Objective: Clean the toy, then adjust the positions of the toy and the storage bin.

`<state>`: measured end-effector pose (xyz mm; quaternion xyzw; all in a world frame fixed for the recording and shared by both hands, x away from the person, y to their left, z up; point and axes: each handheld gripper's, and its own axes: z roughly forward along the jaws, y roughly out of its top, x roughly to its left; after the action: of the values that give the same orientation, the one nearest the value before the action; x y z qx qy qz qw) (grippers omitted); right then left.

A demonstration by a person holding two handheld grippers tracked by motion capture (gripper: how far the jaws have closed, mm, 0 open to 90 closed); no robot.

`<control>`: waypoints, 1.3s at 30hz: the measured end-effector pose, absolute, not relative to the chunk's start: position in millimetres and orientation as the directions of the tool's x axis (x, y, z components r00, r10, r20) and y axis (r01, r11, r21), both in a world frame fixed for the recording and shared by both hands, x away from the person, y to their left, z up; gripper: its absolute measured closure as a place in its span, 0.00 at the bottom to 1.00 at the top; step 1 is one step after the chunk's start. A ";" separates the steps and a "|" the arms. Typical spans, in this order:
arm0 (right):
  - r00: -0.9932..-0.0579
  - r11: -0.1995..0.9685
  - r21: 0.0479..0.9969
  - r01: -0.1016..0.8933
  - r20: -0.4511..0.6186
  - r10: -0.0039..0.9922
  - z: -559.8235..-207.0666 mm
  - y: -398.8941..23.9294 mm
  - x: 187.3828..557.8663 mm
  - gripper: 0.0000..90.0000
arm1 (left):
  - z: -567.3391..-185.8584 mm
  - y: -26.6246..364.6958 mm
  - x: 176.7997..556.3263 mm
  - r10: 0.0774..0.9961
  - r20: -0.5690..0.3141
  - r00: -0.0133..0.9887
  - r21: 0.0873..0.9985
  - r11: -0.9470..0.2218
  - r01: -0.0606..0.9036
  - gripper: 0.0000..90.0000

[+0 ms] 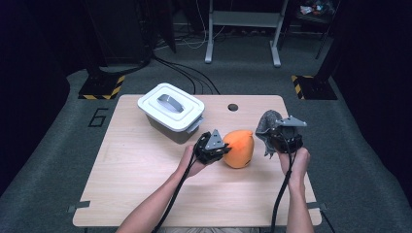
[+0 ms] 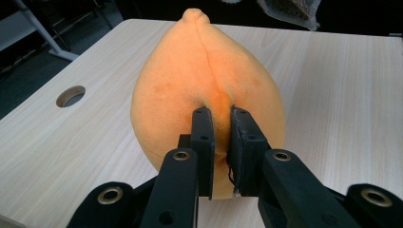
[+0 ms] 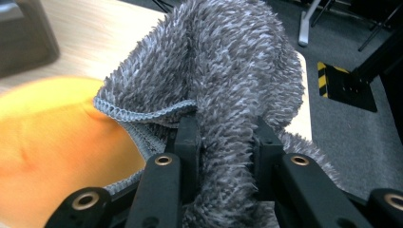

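The orange cloth [image 1: 239, 148] stood near the centre of the worktop [image 1: 145, 184], gathered into a soft cone with its peak uppermost. The left hand-held gripper [image 1: 221, 148] met it from the 9 o'clock side, jaws closed on a pinch of fabric low on its flank; in the left gripper view the orange cloth [image 2: 209, 95] bulged around the two jaws. At 3 o'clock from it, well clear of the surface, the grey towel [image 1: 268, 124] hung from the right hand-held gripper [image 1: 279, 141], whose jaws were clamped on a thick fold of pile, as the right gripper view showed on the grey towel [image 3: 228, 85].

Handling, as judged: both items appeared light, limp and compressible, with no fragile parts. The orange cloth looked smooth and could slip from a shallow pinch; a deeper bite on a doubled fold or on the seam would hold better. The grey towel was shaggy and bulky, so grip friction should be good; the stitched hem offered the firmest hold.

At 10 o'clock from the orange cloth stood a lidded box [image 1: 171, 112], white lid in place with a grey handle.

Count: one orange cloth, one grey towel, one lidded box, two hand-held grippers.
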<state>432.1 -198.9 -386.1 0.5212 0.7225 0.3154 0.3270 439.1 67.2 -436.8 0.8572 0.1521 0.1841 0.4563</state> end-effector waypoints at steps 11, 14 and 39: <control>-0.200 0.208 0.763 0.612 -0.105 0.974 -421.1 -219.0 434.0 0.77 | -437.0 69.2 439.9 0.433 0.172 0.885 0.837 -0.538 0.101 0.90; -0.191 0.197 0.759 0.621 -0.098 0.977 -424.6 -221.2 434.1 0.76 | -436.9 69.3 440.0 0.436 0.173 0.883 0.837 -0.538 0.102 0.90; -0.108 0.116 0.674 0.729 -0.053 0.993 -487.9 -258.7 423.4 0.65 | -437.7 70.4 440.6 0.457 0.164 0.874 0.839 -0.531 0.120 0.90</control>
<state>423.4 -258.7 -487.9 0.6150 0.7001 0.2531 0.2602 440.6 70.4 -437.7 0.8551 0.1690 0.1857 0.4537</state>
